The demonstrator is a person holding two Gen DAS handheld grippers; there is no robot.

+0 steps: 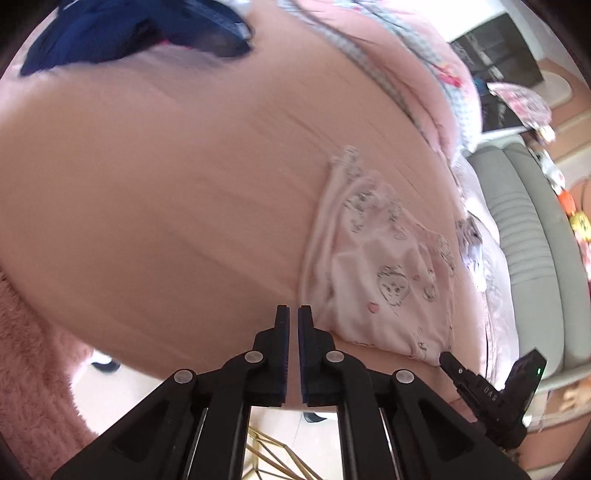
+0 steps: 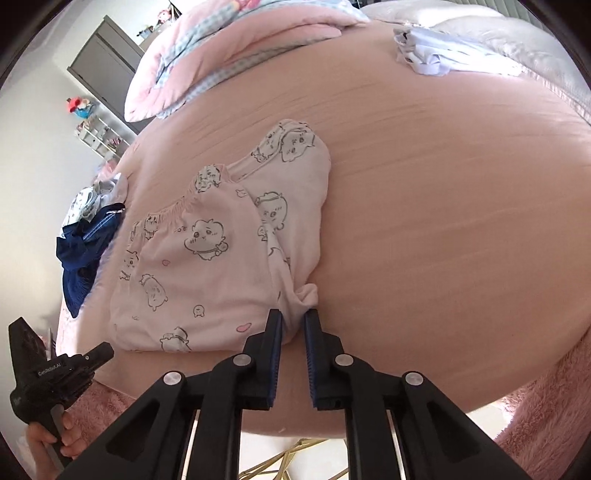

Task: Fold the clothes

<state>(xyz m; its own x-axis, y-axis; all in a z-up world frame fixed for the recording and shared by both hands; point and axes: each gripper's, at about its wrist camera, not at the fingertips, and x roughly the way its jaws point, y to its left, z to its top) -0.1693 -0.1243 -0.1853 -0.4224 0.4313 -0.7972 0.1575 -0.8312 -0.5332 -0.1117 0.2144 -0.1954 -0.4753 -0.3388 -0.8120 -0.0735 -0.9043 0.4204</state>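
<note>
A folded pale pink pyjama garment [image 2: 207,258] printed with cartoon animals lies on the pink bed sheet [image 2: 443,221]. A bunched corner of it sits between the fingers of my right gripper [image 2: 293,317], which is shut on the cloth at the garment's near right edge. In the left wrist view the same garment [image 1: 388,280] lies to the right, with the right gripper's tip [image 1: 448,360] at its near corner. My left gripper [image 1: 293,314] hovers just left of the garment, jaws shut with nothing between them. A hand [image 2: 44,443] holds that left gripper [image 2: 99,350] at the lower left.
A heap of navy clothes [image 1: 122,29] [image 2: 85,251] lies at the bed's far side. A light blue garment [image 2: 436,55] sits at the back right, beside a pink checked quilt [image 2: 229,48]. A fluffy pink blanket [image 2: 546,398] edges the bed, and gold wire legs [image 2: 295,454] show below.
</note>
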